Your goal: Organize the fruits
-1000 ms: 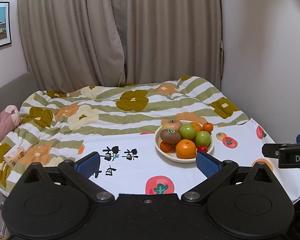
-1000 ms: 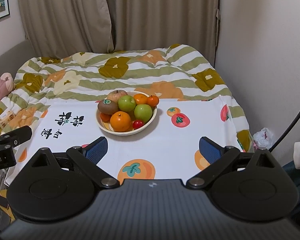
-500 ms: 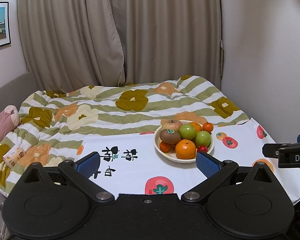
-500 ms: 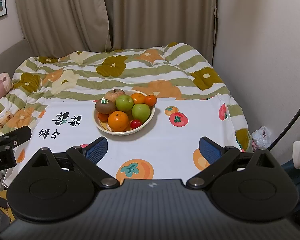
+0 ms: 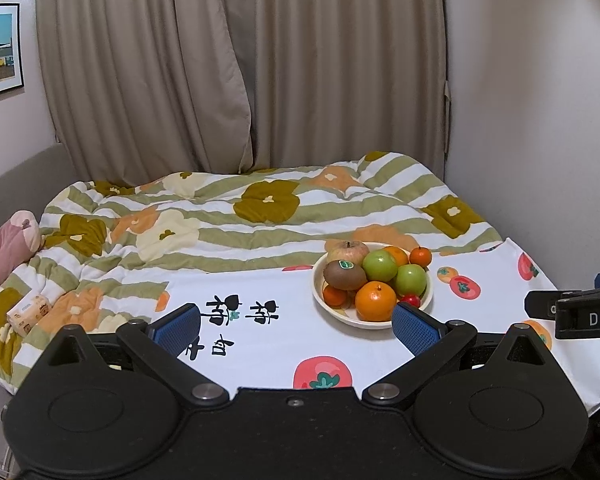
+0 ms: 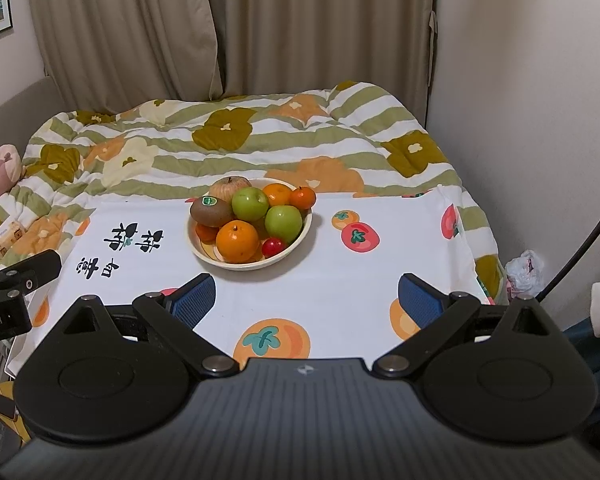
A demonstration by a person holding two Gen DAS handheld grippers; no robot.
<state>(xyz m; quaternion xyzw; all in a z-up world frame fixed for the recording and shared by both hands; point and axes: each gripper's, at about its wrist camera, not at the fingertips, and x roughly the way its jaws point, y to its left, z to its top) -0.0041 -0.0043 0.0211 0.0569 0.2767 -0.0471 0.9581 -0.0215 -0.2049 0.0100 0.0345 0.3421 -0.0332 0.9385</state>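
A cream bowl [image 5: 319,297] [image 6: 300,236] stands on the white printed cloth [image 5: 260,344] [image 6: 340,280]. It holds a kiwi [image 5: 345,275] [image 6: 211,211], two green apples [image 5: 380,266] [image 6: 283,224], a large orange [image 5: 375,301] [image 6: 237,241], smaller oranges, a reddish apple [image 5: 347,249] and a small red fruit [image 6: 273,247]. My left gripper [image 5: 296,326] is open and empty, short of the bowl and to its left. My right gripper [image 6: 306,300] is open and empty, short of the bowl and to its right.
The cloth lies on a bed with a striped flowered quilt [image 5: 260,216]. Curtains [image 5: 240,60] hang behind, and a wall [image 6: 540,100] is at the right. A pink plush [image 5: 4,248] and a tissue pack [image 5: 30,312] lie at the left.
My right gripper has moved closer to the bowl, which shows larger and nearer the middle. The left view has barely shifted. Both grippers stay open.
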